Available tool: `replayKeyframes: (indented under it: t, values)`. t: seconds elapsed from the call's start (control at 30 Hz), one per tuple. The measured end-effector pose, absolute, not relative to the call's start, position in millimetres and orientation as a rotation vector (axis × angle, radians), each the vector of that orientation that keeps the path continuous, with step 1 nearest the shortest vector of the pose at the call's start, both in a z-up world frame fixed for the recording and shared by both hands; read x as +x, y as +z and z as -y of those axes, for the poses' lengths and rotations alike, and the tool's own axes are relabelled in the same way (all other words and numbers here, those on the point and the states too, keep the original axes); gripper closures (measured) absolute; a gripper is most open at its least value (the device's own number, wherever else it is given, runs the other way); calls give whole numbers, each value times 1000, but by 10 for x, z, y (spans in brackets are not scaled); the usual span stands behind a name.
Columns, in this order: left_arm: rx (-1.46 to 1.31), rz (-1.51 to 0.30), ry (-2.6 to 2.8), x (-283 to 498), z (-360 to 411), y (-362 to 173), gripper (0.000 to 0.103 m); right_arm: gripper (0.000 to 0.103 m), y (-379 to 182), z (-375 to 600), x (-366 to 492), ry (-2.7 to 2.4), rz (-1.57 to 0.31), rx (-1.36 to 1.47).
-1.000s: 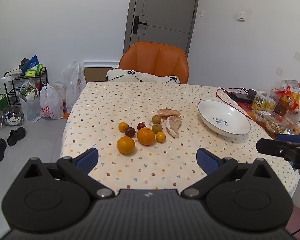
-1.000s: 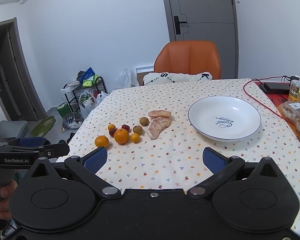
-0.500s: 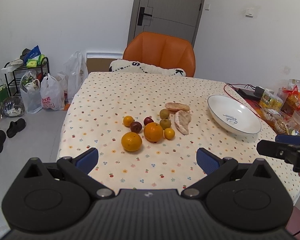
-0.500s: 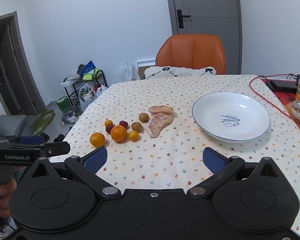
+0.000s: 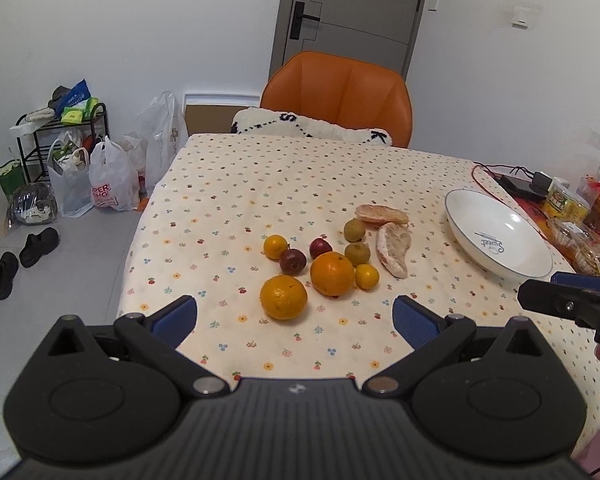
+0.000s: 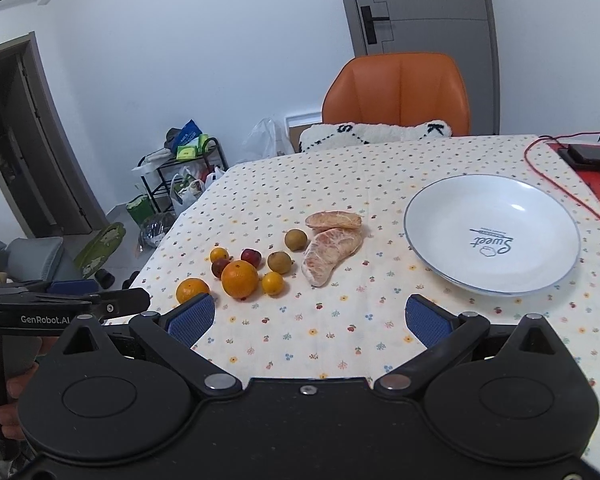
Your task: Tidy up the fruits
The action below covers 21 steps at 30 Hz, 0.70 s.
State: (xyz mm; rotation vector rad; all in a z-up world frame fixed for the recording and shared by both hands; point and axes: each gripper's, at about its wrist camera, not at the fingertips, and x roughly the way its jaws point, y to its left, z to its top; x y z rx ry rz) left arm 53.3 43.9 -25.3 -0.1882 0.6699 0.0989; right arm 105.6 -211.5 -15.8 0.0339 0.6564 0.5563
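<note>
Centrally on the flowered tablecloth point(image 5: 236, 200) lay the fruits in a loose cluster: a large orange point(image 5: 332, 273) touching a small yellow citrus point(image 5: 367, 276) on its right, a second orange point(image 5: 283, 296) nearer and to the left, a small orange fruit point(image 5: 275, 246) farther left, two dark red fruits point(image 5: 293, 261) between them, two brownish-green round fruits point(image 5: 357, 253) farther back, and two peeled pomelo segments point(image 5: 393, 249) on the right edge of the group. Well to the right of the cluster sat a white plate point(image 6: 432, 216), holding nothing, with blue lettering inside. Held the left gripper point(image 5: 295, 317) just short of the nearer orange, blue pads spread wide apart and gripping nothing, that orange lying ahead and between the two fingers. Held the right gripper point(image 6: 308, 318) likewise spread wide and empty, over bare cloth, with the fruit cluster ahead to its left and the plate ahead to its right. Beyond the table stood an orange chair point(image 5: 336, 100) with a fuzzy white cushion point(image 5: 300, 128), and behind it a grey door point(image 5: 352, 12). On the floor at far left were plastic bags point(image 5: 108, 180), a black rack point(image 5: 60, 136) and dark shoes point(image 5: 20, 256).
</note>
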Motion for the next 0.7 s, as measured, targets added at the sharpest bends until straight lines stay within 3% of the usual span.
replayKeyframes:
  t: [0.53, 0.7]
  values:
    - [-221, -705, 124, 902, -578, -566, 6, 2, -440, 1985, 1442, 632, -675, 78]
    - [-228, -720, 121, 1043, -595, -654, 15, 18, -511, 1889, 1564, 662, -692, 81]
